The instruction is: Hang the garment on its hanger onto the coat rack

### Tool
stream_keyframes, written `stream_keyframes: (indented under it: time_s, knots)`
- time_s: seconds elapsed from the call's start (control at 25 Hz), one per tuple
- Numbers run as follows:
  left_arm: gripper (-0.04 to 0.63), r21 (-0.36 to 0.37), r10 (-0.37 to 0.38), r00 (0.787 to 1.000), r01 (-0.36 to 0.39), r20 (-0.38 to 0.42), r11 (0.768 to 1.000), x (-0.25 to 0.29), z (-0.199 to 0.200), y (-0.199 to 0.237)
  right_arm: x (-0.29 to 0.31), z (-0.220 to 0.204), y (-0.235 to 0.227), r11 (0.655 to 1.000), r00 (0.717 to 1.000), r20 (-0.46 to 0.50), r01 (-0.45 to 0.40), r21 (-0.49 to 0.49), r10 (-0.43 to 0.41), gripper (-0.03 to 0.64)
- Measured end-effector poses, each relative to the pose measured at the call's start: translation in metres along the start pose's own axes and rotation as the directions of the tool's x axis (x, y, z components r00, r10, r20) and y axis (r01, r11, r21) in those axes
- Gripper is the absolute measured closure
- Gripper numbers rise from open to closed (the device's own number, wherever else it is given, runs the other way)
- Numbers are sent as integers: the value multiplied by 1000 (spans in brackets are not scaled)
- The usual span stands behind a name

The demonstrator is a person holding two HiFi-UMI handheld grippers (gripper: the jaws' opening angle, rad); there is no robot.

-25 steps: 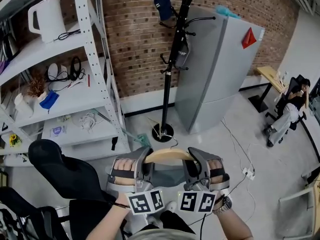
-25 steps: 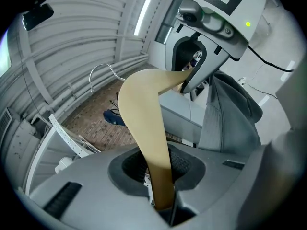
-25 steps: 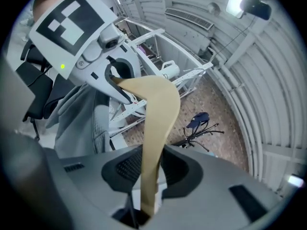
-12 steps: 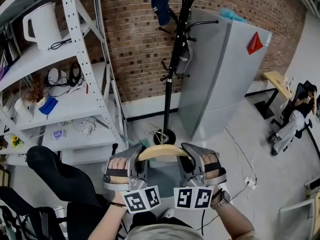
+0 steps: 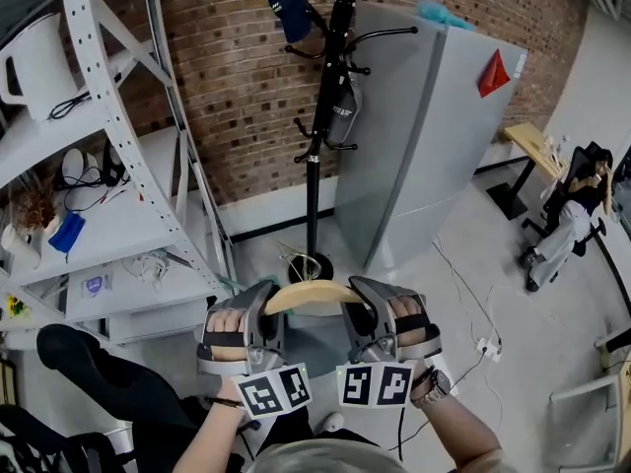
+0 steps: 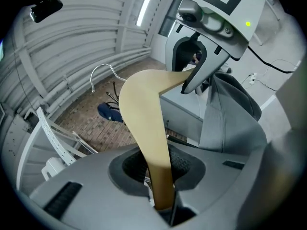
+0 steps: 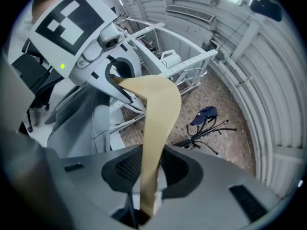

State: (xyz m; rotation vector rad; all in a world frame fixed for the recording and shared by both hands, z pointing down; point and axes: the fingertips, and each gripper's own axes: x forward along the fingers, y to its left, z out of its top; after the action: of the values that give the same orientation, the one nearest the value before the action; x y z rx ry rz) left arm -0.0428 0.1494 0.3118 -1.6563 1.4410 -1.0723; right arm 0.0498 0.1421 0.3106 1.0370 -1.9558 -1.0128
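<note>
We're closing in: the white shelving [image 5: 108, 136] has slid out toward the left edge of the head view, and the black coat rack [image 5: 314, 166] stands nearer than a second ago, just left of centre, with a blue cap [image 5: 288, 3] on an upper arm. That reads as the approach well under way, but nothing is hung yet. At lower centre, the left gripper [image 5: 264, 308] has its jaws clamped on one end of the wooden hanger [image 5: 314, 294], as its own view shows, with the grey garment [image 5: 315, 341] draped beneath. The hanger arches across to the right gripper [image 5: 360, 304], whose jaws pinch the other end. Both grippers sit side by side at lower centre, pointing ahead toward the rack's base and tipped slightly down, their marker cubes facing us. The rack's hooks are high above the hanger, so we judge a lift comes next.
</note>
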Motion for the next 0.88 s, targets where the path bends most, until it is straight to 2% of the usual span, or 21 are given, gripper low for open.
stream_keyframes:
  time_s: [0.2, 0.68, 0.88]
  knots:
    - [529, 0, -34, 999, 34, 25, 999, 54, -17, 9, 52, -4, -9, 1000, 999, -40, 1, 7, -1, 514]
    - [529, 58, -50, 990, 42, 130, 997, 162, -26, 35, 143, -22, -39, 996, 990, -125, 74, 51, -67, 514]
    - [529, 67, -88, 987, 79, 132, 995, 197, -31, 25, 172, -40, -37, 997, 986, -164, 51, 65, -40, 513]
